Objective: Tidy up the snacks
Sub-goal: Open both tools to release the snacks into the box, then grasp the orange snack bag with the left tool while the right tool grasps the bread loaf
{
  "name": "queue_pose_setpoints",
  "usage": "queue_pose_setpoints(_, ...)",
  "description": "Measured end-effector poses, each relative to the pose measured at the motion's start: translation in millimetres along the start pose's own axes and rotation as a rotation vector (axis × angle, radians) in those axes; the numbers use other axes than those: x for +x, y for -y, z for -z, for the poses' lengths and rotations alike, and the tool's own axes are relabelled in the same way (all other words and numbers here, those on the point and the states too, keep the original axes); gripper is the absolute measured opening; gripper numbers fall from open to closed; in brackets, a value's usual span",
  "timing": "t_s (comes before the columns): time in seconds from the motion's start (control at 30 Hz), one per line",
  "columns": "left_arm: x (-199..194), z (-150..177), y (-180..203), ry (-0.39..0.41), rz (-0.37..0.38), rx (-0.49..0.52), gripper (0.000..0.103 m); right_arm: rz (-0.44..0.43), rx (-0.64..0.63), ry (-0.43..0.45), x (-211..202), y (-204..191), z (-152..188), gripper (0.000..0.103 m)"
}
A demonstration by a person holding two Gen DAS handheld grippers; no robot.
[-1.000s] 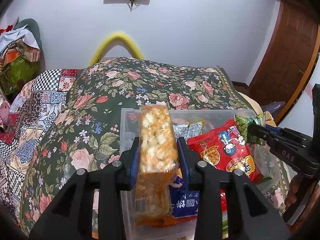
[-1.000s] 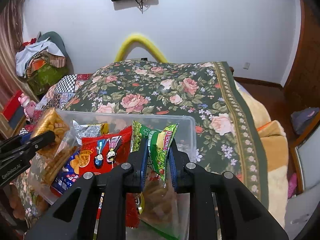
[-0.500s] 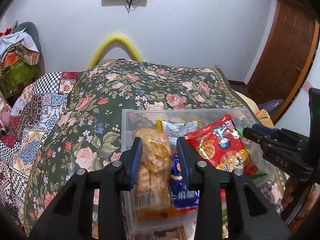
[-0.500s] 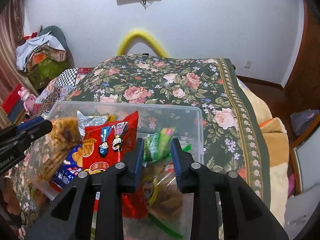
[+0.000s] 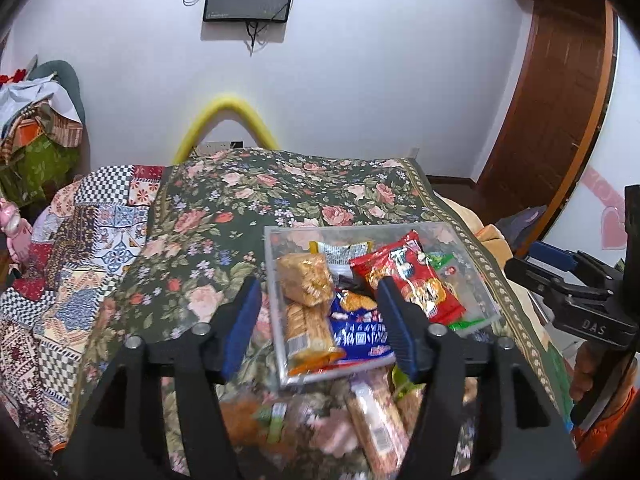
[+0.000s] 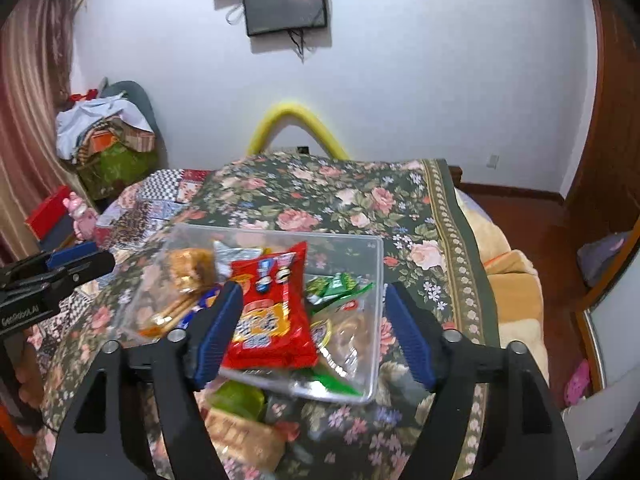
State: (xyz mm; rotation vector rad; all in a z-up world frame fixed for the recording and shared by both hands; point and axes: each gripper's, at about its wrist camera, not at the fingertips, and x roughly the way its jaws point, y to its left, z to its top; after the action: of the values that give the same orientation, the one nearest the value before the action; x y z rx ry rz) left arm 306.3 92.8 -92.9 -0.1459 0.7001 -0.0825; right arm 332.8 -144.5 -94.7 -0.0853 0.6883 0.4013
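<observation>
Floral bedspread point(image 5: 240, 216) covers the bed, and on it sits a clear plastic bin point(image 5: 276, 304) already holding a tan cracker pack point(image 5: 306, 284), a red snack bag point(image 6: 272, 312), a blue bag point(image 5: 360, 330) and a green pouch point(image 6: 334, 286). Both the left gripper point(image 5: 318, 326) and the right gripper point(image 6: 314, 332) have just been opening; their jaws stand spread with nothing pinched. More packets point(image 5: 372, 412) lie loose on the spread just before the bin. I'd say each gripper should now drop to one loose packet, grip it mid-body, and clear the bin's wall.
</observation>
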Motion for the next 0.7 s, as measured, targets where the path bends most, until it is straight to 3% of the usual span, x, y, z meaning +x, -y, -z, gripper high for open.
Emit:
queue_pose_setpoints(0.17,-21.7,17.4,-10.2,-0.012,-0.019,0.004,0.075,-0.015,-0.003,-0.003,-15.9,-14.3,17.6,0.083)
queue_pose_setpoints(0.3,-22.9,37.5,-19.4,-0.058,-0.040,0.005,0.080,-0.008,-0.029,-0.023,-18.3,-26.0,36.1,0.084)
queue_pose_setpoints(0.53,-4.6,79.5,-37.7,-0.162,-0.067,-0.018,0.082,-0.003,-0.041,-0.075,-8.9,-39.3,68.3,0.086)
queue_pose_setpoints(0.7,18.6,105.4,-49.9,-0.240,-0.069,-0.052,0.082,-0.029,0.013,-0.157,14.3,-39.8,90.3,0.086)
